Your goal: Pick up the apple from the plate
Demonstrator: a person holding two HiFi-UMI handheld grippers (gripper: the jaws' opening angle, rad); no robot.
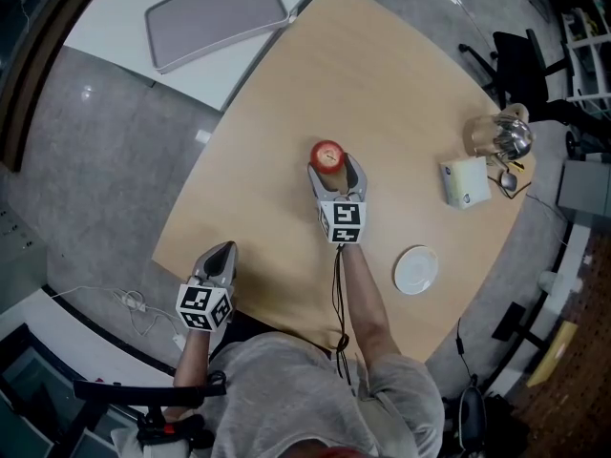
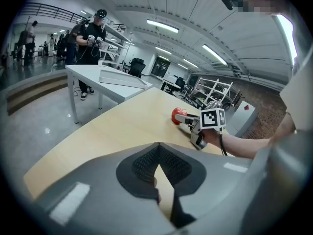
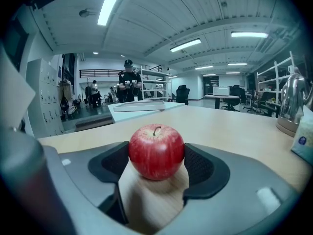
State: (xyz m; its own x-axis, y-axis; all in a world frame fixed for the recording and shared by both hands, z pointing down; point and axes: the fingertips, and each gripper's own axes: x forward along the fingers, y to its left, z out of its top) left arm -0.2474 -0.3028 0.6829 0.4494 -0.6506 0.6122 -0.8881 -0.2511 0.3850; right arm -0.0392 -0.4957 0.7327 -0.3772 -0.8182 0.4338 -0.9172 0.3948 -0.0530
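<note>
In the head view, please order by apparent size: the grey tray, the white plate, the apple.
1. grey tray, clearly largest
2. white plate
3. apple, only somewhat smaller than the plate

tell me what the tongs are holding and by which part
The right tongs grip the apple by its two opposite sides, about its widest part, with a pad against each side. The left tongs are shut and hold nothing.
</note>
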